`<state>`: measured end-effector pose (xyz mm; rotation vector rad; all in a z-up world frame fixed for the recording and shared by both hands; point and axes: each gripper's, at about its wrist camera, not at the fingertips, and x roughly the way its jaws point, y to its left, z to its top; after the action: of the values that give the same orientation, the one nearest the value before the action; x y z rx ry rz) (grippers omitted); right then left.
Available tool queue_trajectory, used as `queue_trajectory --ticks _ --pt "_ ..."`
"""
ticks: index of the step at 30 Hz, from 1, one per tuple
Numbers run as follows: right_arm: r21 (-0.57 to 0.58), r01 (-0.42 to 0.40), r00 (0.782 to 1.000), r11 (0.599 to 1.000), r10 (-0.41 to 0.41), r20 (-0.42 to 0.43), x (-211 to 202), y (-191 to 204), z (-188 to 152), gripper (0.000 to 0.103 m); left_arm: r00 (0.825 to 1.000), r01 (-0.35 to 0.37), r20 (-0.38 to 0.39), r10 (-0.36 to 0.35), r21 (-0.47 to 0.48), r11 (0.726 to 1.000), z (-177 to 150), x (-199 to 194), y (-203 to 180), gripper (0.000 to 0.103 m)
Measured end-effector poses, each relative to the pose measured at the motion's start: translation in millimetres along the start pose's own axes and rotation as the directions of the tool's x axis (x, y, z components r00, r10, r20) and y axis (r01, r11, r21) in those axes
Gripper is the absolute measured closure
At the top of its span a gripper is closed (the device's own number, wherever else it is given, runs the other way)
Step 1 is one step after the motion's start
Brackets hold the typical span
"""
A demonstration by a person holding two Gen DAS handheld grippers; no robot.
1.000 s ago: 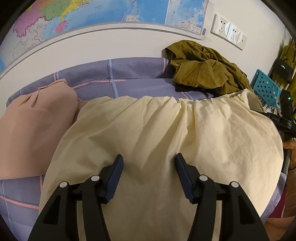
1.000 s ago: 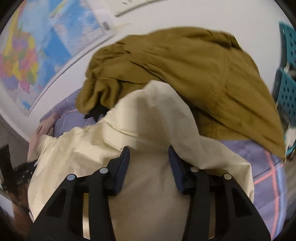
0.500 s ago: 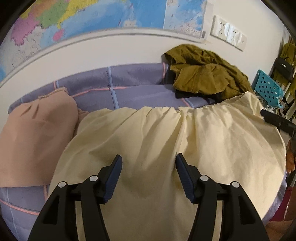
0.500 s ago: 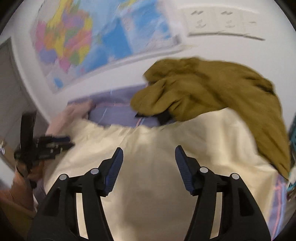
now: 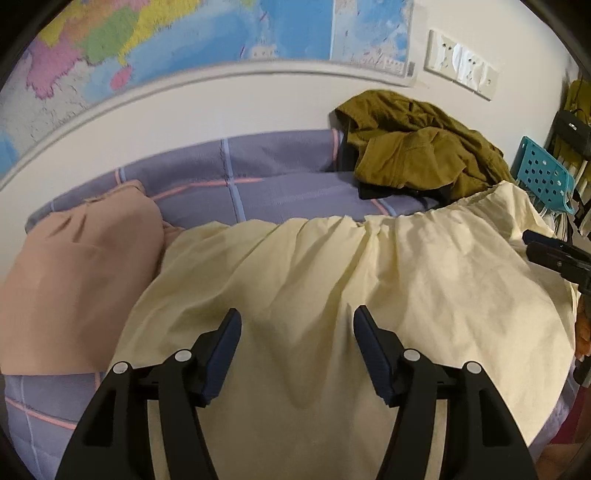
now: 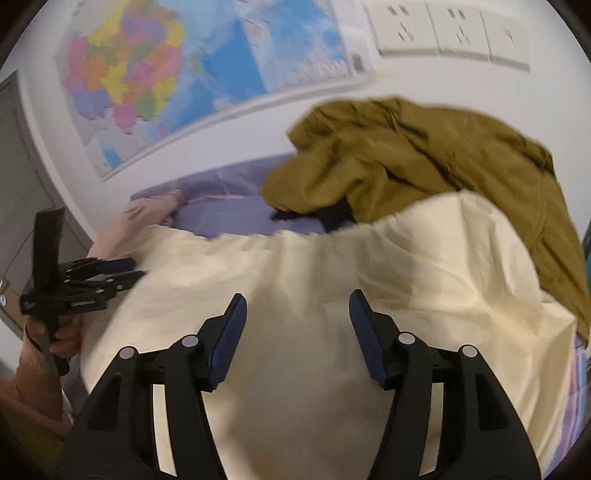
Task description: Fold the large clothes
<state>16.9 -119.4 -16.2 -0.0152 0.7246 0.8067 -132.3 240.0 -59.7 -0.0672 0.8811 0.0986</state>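
1. Background: your bed [image 5: 280, 184] carries a lilac cover with pink and pale blue check lines and stands against a white wall. A coloured map [image 5: 177, 40] hangs above it, with a row of white wall sockets [image 6: 447, 29] to its right.
2. Writing: small print sits along the map's lower right edge, too fine and blurred for you to read. No brand or label shows on any garment.
3. Hard to make out: the right wrist view is smeared, mostly across the map and the olive garment [image 5: 417, 155]. That garment lies crumpled at the bed's far right, with something black under its near edge that you cannot identify. A teal perforated panel [image 5: 543, 177] is cut off at the right rim of the left wrist view. A pink garment [image 5: 77, 280] lies at the left, partly under the cream one.
4. Task item: the cream garment [image 5: 332, 302] is spread over the near part of the bed, its gathered far edge running left to right and its right corner reaching the olive garment.
5. Your left claw [image 5: 297, 332] hovers over the cream cloth near its left side; its jaws stand apart and are opening, with cloth below them but nothing pinched. In the right wrist view, your left hand [image 6: 62, 336] grips its handle.
6. Your right claw [image 6: 295, 310] hangs over the right half of the same cloth, jaws apart, pads clear of the fabric.
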Motion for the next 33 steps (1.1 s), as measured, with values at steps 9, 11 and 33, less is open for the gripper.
queue_trajectory --ticks 9,11,33 --pt "-0.128 -0.148 0.987 0.981 0.138 -0.086 12 57 -13 0.042 1.000 0.020 -0.016 -0.021 -0.022 1.000 -20 1 1 0.039" --pt "-0.127 -0.139 0.984 0.982 0.122 -0.130 33 59 -19 0.042 0.999 0.047 -0.004 -0.047 -0.041 0.998 -23 5 8 0.038" --pt "0.209 0.032 0.997 0.977 -0.017 -0.070 -29 -75 -59 0.082 0.994 0.092 0.075 -0.080 -0.174 0.980 -93 -45 73 0.048"
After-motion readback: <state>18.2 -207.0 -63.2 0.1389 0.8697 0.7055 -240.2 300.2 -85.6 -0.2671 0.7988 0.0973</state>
